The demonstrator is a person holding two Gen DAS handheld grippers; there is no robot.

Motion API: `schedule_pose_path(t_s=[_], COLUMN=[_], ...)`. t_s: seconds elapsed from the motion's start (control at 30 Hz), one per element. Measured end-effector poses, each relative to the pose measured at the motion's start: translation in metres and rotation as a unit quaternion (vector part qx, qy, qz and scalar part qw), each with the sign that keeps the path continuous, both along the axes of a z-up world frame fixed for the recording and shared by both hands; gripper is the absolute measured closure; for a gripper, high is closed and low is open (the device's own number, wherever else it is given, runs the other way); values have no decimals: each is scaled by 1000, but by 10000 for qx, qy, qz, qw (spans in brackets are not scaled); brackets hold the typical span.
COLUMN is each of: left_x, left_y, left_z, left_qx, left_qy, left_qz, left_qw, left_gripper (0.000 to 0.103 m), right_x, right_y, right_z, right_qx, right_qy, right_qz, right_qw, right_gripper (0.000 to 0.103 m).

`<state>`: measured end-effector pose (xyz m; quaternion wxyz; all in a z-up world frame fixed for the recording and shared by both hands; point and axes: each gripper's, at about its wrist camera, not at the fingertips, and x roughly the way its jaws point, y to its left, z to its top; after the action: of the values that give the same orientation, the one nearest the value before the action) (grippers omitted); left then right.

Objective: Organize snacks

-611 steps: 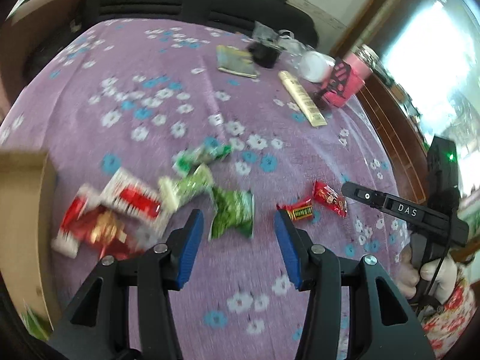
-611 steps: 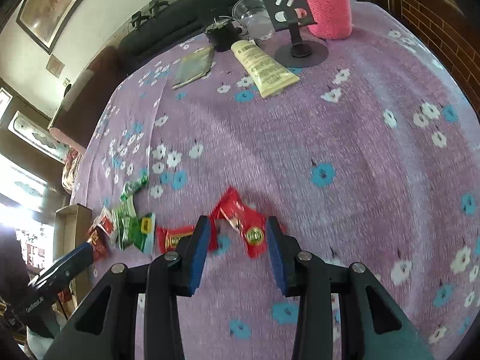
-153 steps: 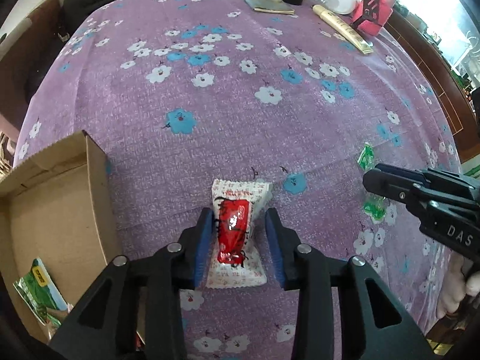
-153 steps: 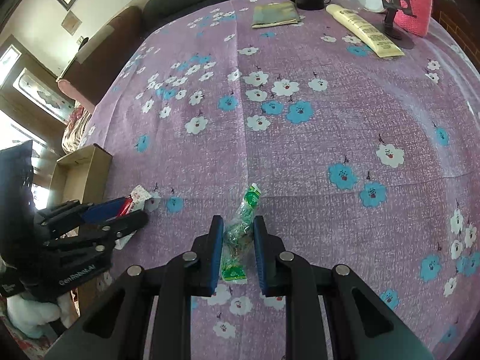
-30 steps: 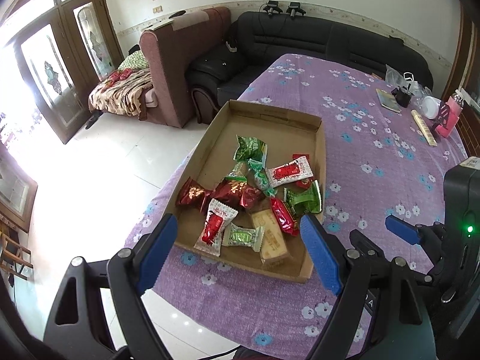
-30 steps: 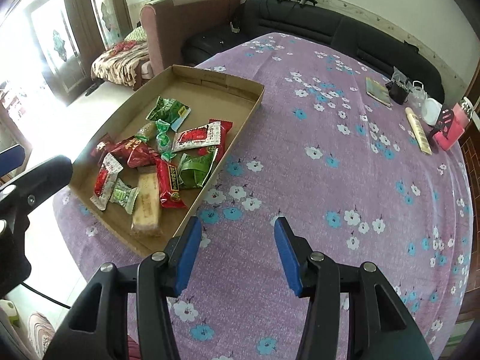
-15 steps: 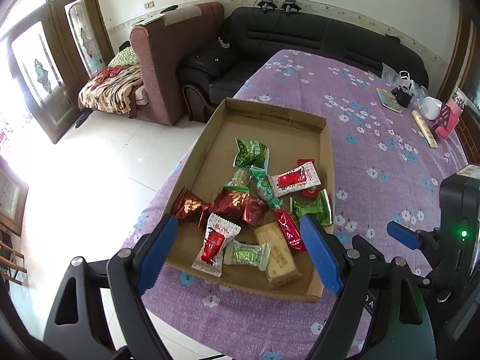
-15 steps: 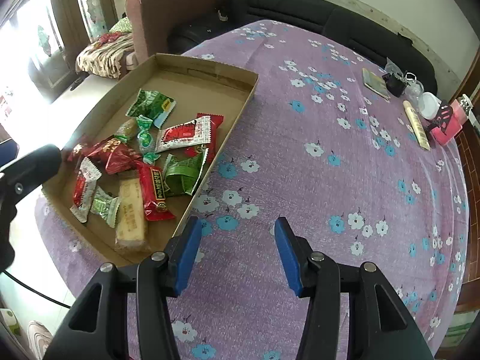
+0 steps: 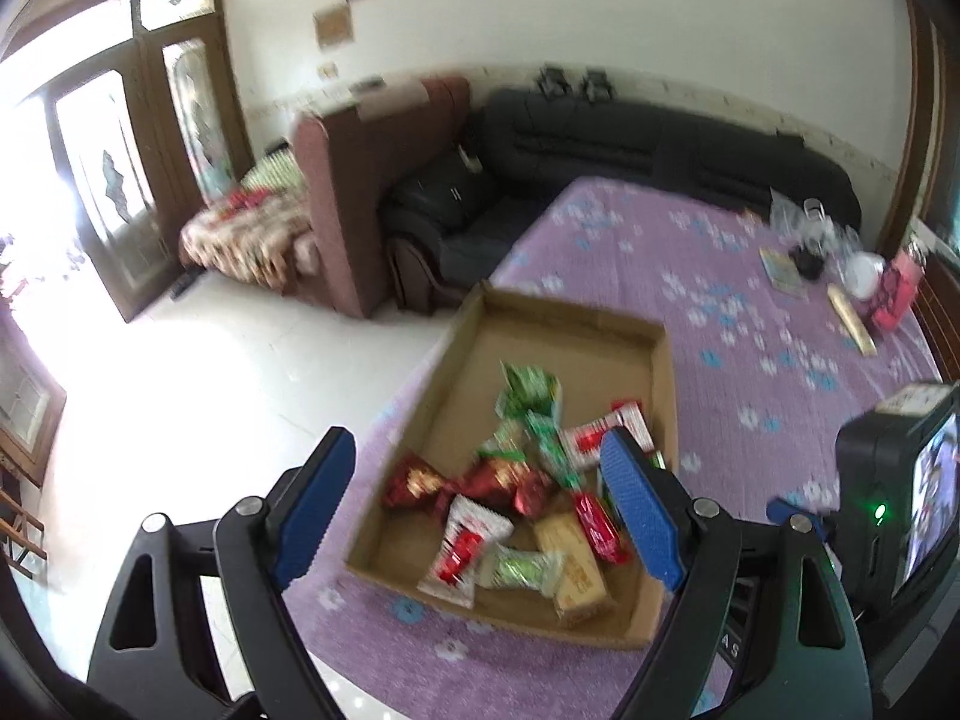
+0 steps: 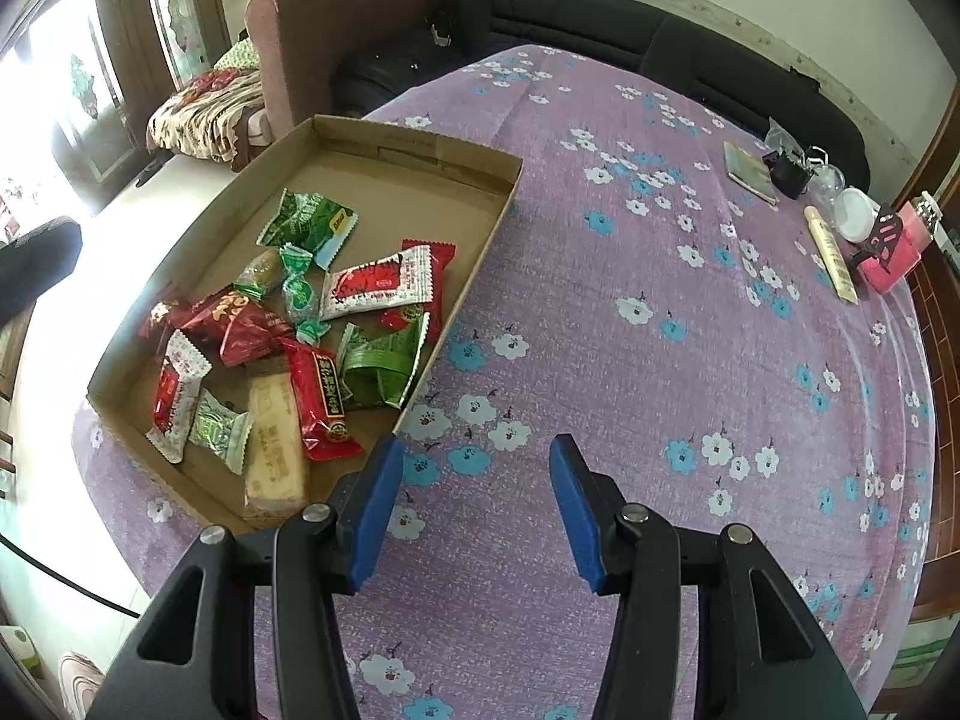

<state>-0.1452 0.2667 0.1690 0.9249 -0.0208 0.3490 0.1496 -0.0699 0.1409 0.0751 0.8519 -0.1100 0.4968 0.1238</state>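
Note:
A shallow cardboard box (image 10: 420, 147) lies at the left edge of the purple flowered tablecloth (image 10: 690, 360). It holds several wrapped snacks: a red-and-white packet (image 10: 384, 285), green packets (image 10: 312, 222), dark red wrappers (image 10: 240, 324) and a tan bar (image 10: 276, 450). The box also shows in the left wrist view (image 9: 570, 324). My left gripper (image 9: 480, 510) is open and empty, high above the box. My right gripper (image 10: 474, 504) is open and empty above bare cloth, right of the box.
At the far right table corner stand a pink container (image 10: 894, 252), a white lid (image 10: 855, 213), a cream tube (image 10: 831, 255), a booklet (image 10: 747, 180) and a black object (image 10: 789, 177). A black sofa (image 10: 600, 6) and a brown armchair (image 10: 336, 18) stand beyond the table. White floor (image 9: 198, 396) lies left.
Both grippers have stayed open and empty. The left view has tilted up and is blurred, showing more of the room. The right gripper has come a little closer to the table.

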Motion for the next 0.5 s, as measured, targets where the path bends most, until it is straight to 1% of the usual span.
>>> schedule_pose_path(t_s=[0.07, 0.17, 0.27, 0.33, 0.4, 0.43, 0.47, 0.5], left_x=[-10, -26, -40, -48, -56, -58, -59, -59], left_y=[1, 3, 4, 6, 7, 8, 9, 12], left_z=[13, 38, 61, 68, 72, 73, 73, 72], left_qx=[203, 553, 809, 865, 981, 1008, 995, 860], left_qy=[-327, -776, -1004, -1074, -1333, -1386, -1361, -1294], left_qz=[122, 324, 543, 732, 823, 860, 898, 883], left_qw=[9992, 9949, 9902, 9877, 9828, 9814, 9816, 9839], left_gripper=[18, 12, 10, 10, 10, 10, 10, 9], right_x=[-2, -5, -9, -13, -17, -19, -21, -23], right_y=[2, 5, 10, 13, 16, 17, 18, 18], right_z=[3, 9, 17, 20, 24, 26, 27, 28], right_qx=[26, 60, 100, 127, 146, 166, 167, 170], right_qy=[-40, -122, -233, -266, -313, -341, -360, -375], right_qz=[62, 159, 253, 332, 432, 482, 505, 532], right_qw=[10000, 9998, 9994, 9990, 9985, 9981, 9979, 9977], right_gripper=[53, 53, 53, 53, 53, 53, 53, 53])
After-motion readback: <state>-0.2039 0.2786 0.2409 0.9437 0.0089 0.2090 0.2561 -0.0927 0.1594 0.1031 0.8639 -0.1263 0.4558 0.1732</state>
